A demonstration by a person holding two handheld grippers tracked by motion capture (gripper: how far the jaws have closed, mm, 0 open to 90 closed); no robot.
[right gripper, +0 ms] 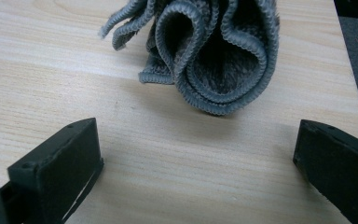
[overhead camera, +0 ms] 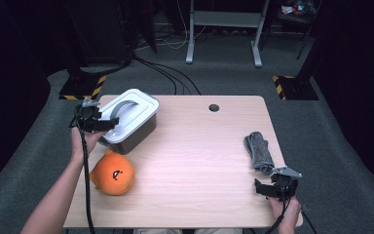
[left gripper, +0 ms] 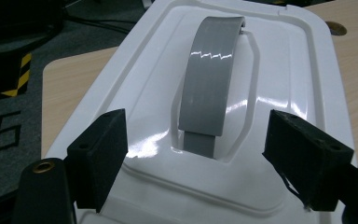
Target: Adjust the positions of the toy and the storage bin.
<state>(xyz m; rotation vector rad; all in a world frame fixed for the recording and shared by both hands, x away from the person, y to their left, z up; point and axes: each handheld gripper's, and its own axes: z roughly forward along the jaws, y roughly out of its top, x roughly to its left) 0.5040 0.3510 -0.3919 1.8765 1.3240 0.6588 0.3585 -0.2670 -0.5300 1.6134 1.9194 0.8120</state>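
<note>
Black left claw point(left gripper: 193, 158) gapes wide over the white lid point(left gripper: 279, 79), straddling its grey handle point(left gripper: 207, 84) without gripping.

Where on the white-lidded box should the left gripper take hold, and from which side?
Probably the grey handle arched along the middle of the box's white lid. Come from above with one jaw on each long edge of the strap, as the open left gripper already straddles it; the recess under the handle gives the pads room.
</note>
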